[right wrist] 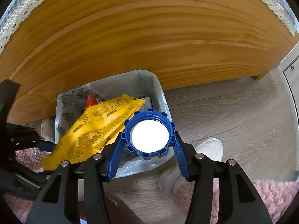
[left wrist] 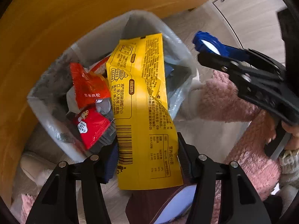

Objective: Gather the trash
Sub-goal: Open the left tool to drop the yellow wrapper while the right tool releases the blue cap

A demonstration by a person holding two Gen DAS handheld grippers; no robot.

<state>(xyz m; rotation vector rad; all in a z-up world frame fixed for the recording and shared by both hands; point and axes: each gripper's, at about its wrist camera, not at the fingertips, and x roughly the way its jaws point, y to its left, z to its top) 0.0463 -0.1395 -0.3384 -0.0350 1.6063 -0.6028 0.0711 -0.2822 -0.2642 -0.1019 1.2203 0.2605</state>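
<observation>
The left gripper [left wrist: 147, 145] clamps a long yellow wrapper [left wrist: 142, 100] and the right gripper [right wrist: 147, 145] pinches a blue lid [right wrist: 149, 133], both just above the lined trash bin [right wrist: 158, 87], with a wooden panel [right wrist: 149, 37] beyond.

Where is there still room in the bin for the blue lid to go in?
The trash bin is crowded on its left with red wrappers, and the yellow wrapper stretches across its middle. The barest patch is the back right corner, between the yellow wrapper and the bin's right wall. The wood floor beside it is bare.
</observation>
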